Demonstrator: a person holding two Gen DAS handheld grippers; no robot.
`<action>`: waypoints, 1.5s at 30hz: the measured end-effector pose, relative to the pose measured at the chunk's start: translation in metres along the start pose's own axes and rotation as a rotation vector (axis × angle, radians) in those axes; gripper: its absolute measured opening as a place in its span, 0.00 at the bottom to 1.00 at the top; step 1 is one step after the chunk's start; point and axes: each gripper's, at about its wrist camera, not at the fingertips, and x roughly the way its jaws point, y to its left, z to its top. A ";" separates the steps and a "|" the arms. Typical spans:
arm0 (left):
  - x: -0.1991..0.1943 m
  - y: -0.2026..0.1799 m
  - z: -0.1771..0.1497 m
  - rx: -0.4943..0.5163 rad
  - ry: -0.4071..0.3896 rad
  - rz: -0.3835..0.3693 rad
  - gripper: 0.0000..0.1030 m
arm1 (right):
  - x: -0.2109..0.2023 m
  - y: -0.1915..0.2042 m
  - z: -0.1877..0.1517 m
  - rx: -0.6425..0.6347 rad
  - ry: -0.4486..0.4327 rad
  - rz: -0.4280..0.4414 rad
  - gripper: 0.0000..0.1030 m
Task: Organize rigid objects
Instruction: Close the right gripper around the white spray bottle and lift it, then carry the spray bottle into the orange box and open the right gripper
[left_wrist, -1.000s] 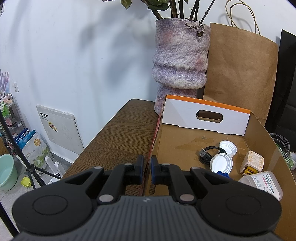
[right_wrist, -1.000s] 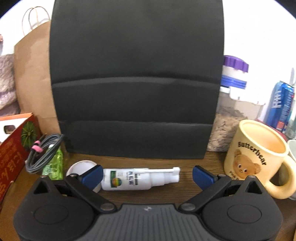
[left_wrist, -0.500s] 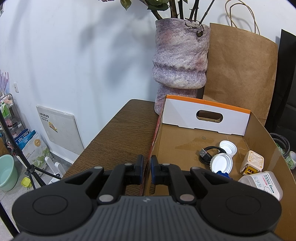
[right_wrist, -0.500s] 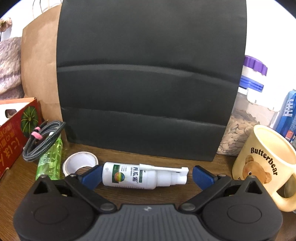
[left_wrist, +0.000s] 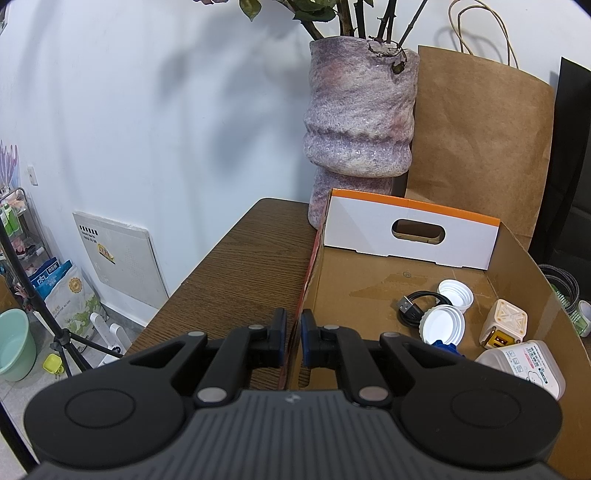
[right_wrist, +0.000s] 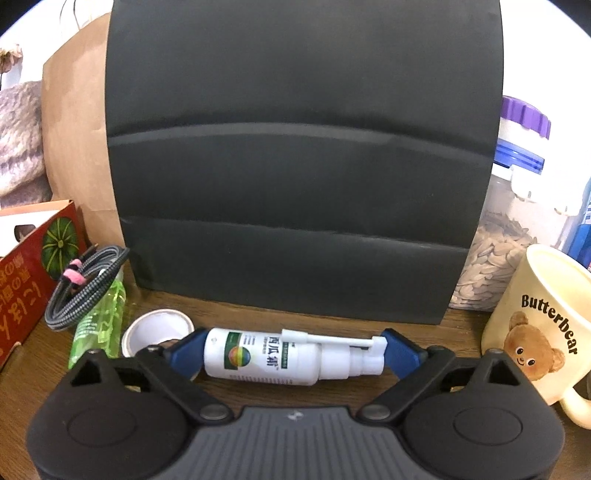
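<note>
A white spray bottle (right_wrist: 258, 356) lies on its side on the wooden table, lengthwise between the blue pads of my right gripper (right_wrist: 293, 352). The jaws are closing, and the pads meet its base and its nozzle end. My left gripper (left_wrist: 293, 338) is shut on the left wall of the open cardboard box (left_wrist: 406, 236). Inside the box lie two white caps (left_wrist: 443, 325), a black USB cable (left_wrist: 413, 304), a cream cube (left_wrist: 504, 325) and a white labelled bottle (left_wrist: 524, 363).
A black panel (right_wrist: 303, 166) stands right behind the spray bottle. To its left are a white cap (right_wrist: 159, 328), a green bottle (right_wrist: 99, 325) and a coiled cable (right_wrist: 85, 288). A Butterbear mug (right_wrist: 543, 328) and a seed jar (right_wrist: 495, 251) stand to the right. A vase (left_wrist: 358, 125) and a paper bag (left_wrist: 480, 147) back the box.
My right gripper has moved forward around the spray bottle and its jaws have come in onto the bottle's two ends. The left gripper and the box have stayed still.
</note>
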 end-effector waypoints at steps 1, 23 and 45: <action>0.000 0.000 0.000 0.000 0.000 0.000 0.09 | 0.000 0.000 0.000 -0.001 0.000 -0.001 0.95; 0.000 0.000 0.000 0.000 0.000 0.000 0.09 | -0.041 0.019 0.005 -0.033 -0.147 0.026 0.95; 0.000 0.000 0.000 0.001 -0.001 0.001 0.09 | -0.113 0.119 0.018 -0.212 -0.283 0.303 0.95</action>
